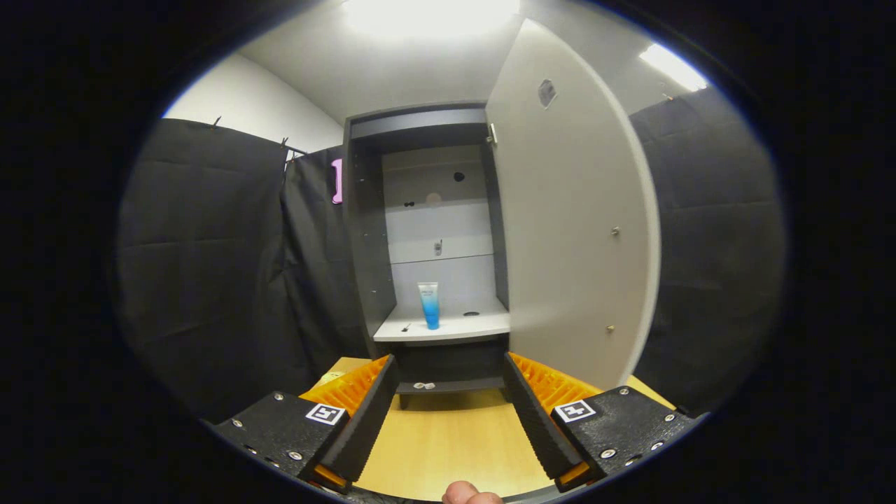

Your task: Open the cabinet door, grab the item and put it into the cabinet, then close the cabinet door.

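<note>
In the gripper view, the gripper (451,413) is held with fingers apart and nothing between them, above the bench (448,448). The upright tube (429,304) is seen on the cabinet's shelf (476,325), straight beyond the fingers. The open cabinet door (574,231), to be swung shut next, stands far right of them.

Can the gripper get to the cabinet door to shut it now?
Probably yes. The gripper is open and holds nothing, and the door stands swung wide beside it, nothing between them. The tube already stands inside.

Claw (451,392) fingers wide apart, empty
</note>
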The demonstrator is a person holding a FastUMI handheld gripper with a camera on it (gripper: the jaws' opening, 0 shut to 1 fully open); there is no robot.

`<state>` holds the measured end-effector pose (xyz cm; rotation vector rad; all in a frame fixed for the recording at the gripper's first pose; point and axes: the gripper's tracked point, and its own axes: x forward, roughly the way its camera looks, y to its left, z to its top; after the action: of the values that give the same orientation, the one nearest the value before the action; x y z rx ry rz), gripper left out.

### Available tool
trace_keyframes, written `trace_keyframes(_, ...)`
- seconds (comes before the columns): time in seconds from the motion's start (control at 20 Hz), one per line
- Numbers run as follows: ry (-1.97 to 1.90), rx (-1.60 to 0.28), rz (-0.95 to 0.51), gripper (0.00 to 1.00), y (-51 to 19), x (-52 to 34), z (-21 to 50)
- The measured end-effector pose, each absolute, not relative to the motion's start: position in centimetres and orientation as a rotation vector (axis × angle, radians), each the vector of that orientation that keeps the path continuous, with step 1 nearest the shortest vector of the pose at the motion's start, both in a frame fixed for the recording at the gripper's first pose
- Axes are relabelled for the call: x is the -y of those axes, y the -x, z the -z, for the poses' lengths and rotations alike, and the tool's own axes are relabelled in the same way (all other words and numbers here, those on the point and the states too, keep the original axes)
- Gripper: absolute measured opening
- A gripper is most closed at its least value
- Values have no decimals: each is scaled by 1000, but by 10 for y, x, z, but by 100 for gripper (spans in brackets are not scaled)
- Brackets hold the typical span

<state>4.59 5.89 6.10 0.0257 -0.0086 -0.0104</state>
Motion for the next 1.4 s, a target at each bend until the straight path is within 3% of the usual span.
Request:
trace_keyframes(0.4, -32, 7, 227, 93, -5, 108, -74)
trace_keyframes(0.6, 24, 30, 239, 93, -21, 155, -92)
trace_keyframes(0.95, 2, 12, 95, 93, -74, 158, -91)
trace_keyframes(1.4, -50, -19, -26, 92, -72, 114, -86)
